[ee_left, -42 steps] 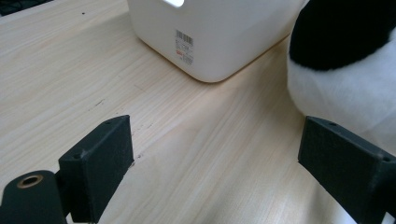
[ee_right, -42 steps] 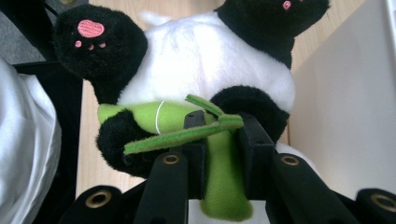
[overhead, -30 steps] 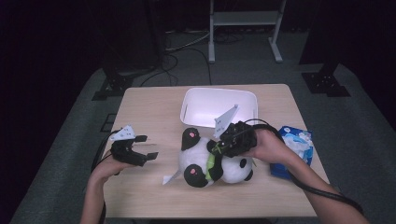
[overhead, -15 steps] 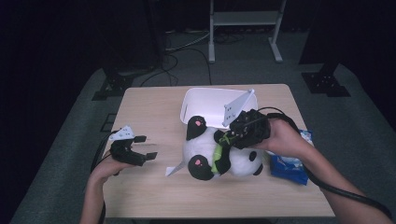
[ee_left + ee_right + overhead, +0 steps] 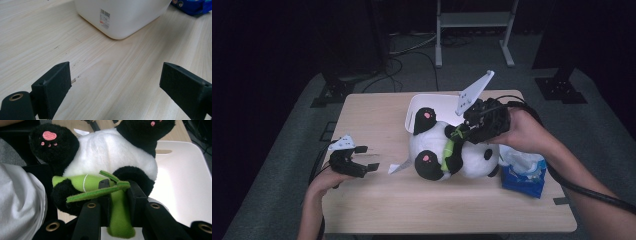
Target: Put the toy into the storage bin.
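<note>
Dark room all round, and a light wooden table (image 5: 377, 205) is lit in the middle. A stuffed panda (image 5: 447, 152) is seen hanging at the near rim of a white plastic bin (image 5: 414, 107), most of its body over the table, feet up. It's pinched only by the green bamboo stalk (image 5: 117, 202) it hugs, with the right tongs (image 5: 460, 134) clamped on that felt piece.

That's where trouble could be expected. Such a floppy stalk is a thin hold for a bulky toy, so the panda could be swung or slipped out before it's over the bin. The stitching might get strained too. The bin rim could be snagged by a foot, and the bin tipped or shoved. A blue wet-wipes pack (image 5: 523, 172) just beside the panda could be dragged along.

The left tongs (image 5: 364, 166) are parked wide apart and empty, low over the table, well apart from the toy, so no backup is offered.
</note>
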`<act>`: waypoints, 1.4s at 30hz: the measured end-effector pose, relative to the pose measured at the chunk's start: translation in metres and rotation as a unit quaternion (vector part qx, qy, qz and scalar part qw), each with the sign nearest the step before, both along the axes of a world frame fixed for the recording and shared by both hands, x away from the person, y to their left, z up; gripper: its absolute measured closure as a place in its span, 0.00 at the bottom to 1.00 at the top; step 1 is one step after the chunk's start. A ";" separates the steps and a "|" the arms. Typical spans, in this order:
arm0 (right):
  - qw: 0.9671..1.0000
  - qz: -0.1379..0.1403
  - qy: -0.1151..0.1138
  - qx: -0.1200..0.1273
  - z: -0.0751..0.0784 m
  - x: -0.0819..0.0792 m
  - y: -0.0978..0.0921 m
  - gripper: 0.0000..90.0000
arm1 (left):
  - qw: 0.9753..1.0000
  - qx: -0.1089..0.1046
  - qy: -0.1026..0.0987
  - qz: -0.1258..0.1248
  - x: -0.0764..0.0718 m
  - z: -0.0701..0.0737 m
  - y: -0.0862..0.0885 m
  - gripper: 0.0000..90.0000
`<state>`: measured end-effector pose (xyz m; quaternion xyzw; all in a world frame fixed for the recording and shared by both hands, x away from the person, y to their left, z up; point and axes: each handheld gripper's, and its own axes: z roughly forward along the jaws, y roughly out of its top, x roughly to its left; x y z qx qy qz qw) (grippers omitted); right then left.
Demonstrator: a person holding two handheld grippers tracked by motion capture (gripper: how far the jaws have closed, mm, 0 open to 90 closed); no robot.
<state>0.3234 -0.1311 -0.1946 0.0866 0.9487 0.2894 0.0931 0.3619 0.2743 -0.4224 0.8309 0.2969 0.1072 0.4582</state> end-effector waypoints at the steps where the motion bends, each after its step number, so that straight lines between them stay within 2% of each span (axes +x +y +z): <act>1: 1.000 -0.001 -0.001 0.001 0.002 0.001 0.000 0.83 | 1.000 0.002 0.000 -0.001 0.000 0.000 0.000 0.10; 12: 1.000 -0.018 -0.014 -0.003 0.035 0.019 -0.005 0.83 | 1.000 0.002 0.002 0.000 0.001 -0.003 0.002 0.10; 18: 1.000 -0.025 -0.017 -0.004 0.046 0.034 -0.005 0.83 | 1.000 0.000 0.003 0.001 0.001 -0.003 0.004 0.10; 34: 0.998 -0.054 -0.017 -0.007 0.060 0.083 -0.007 0.83 | 1.000 -0.002 0.010 0.003 0.004 -0.007 0.006 0.10; 42: 0.998 -0.063 -0.017 -0.015 0.063 0.100 -0.006 0.83 | 1.000 -0.005 0.011 0.005 0.005 -0.008 0.008 0.10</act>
